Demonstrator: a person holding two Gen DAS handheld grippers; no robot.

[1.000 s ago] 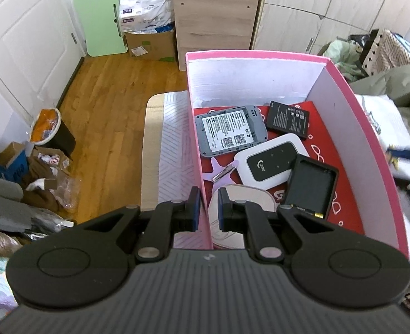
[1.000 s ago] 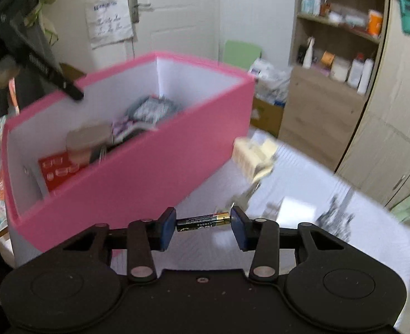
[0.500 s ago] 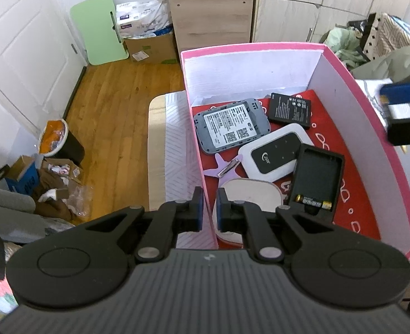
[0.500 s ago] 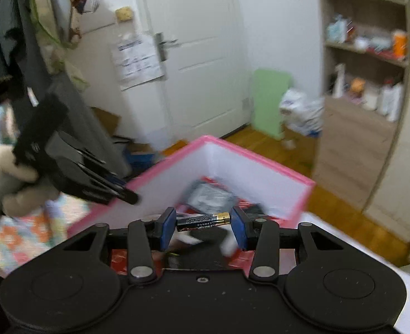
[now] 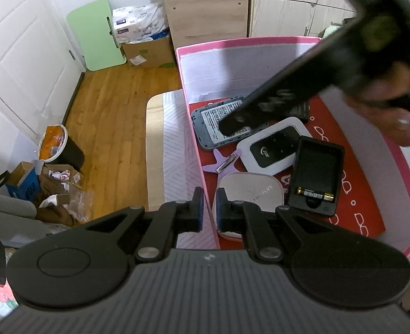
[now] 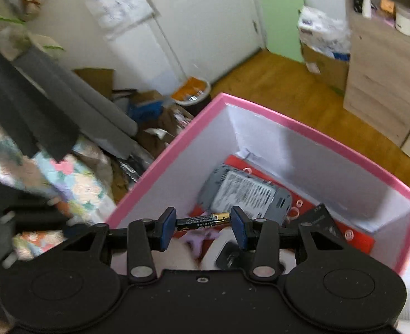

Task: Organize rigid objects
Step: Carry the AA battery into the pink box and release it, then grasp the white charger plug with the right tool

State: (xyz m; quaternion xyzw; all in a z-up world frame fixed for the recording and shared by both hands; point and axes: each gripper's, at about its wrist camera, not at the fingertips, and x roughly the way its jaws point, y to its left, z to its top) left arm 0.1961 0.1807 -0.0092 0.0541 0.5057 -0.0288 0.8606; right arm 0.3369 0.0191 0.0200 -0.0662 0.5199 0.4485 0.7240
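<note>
Right hand-held gripper (image 6: 203, 223): clamped end to end on a black-and-gold battery (image 6: 203, 221), held level above the near part of the pink box (image 6: 302, 129).

Left hand-held gripper (image 5: 207, 208): fingers nearly together, pinching the left wall of the pink box (image 5: 196, 150) near its close corner, one finger outside, one inside.

Pink box: open top, white inner walls, red patterned floor. Standing on a white striped cloth (image 5: 174, 144).

Contents, as seen from the left wrist:
- Grey router back with printed label (image 5: 210, 128), far left corner, partly hidden behind the blurred right tool.
- White pocket router with dark oval panel (image 5: 274, 147), centre, just beside the grey one.
- Black battery tray (image 5: 316, 172), right of centre, overlapping the white router's edge; a second battery (image 5: 315, 195) lying in its near end.
- Lilac star-shaped clip with metal tongue (image 5: 227, 161), by the left wall.
- White rounded case (image 5: 249, 192), near end, just beyond the left gripper's inner finger.
- Flat black pack (image 5: 301, 110), far side, mostly hidden.

Surroundings: wooden floor (image 5: 113, 111); green panel (image 5: 96, 34) leaning on the wall; bin with orange liner (image 5: 56, 144); wooden cabinet (image 5: 205, 14).
</note>
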